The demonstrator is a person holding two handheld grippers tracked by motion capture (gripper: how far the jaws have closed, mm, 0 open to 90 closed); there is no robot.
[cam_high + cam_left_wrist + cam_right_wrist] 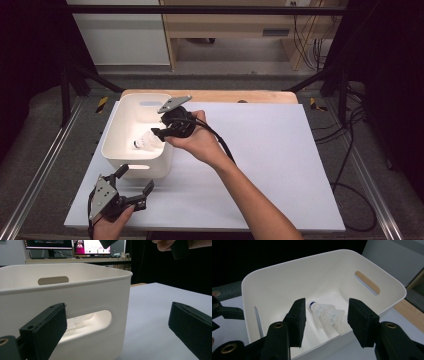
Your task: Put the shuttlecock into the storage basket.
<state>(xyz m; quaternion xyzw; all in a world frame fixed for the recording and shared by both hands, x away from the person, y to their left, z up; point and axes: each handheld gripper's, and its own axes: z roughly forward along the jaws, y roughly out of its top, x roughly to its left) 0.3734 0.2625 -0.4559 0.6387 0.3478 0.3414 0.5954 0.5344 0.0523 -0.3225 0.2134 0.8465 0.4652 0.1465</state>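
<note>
- Nearest the high camera, at 7 o'clock on the table (pixel 280 165), the left gripper (pixel 134 186) rests wide open and empty beside the white bin (pixel 116 131).
- Right gripper (pixel 159 134) hangs over the bin, jaws apart, gripping nothing.
- Shuttlecock (pixel 328 314) lies on the bin floor, apparently already delivered; only pulling back seems left.

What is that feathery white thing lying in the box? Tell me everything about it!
It's a shuttlecock, the birdie used in badminton. It has a skirt of white feathers and a small rounded tip with a blue band. It lies on its side on the floor of the white plastic box, alone. The right gripper hovers open above it, not touching.
</note>
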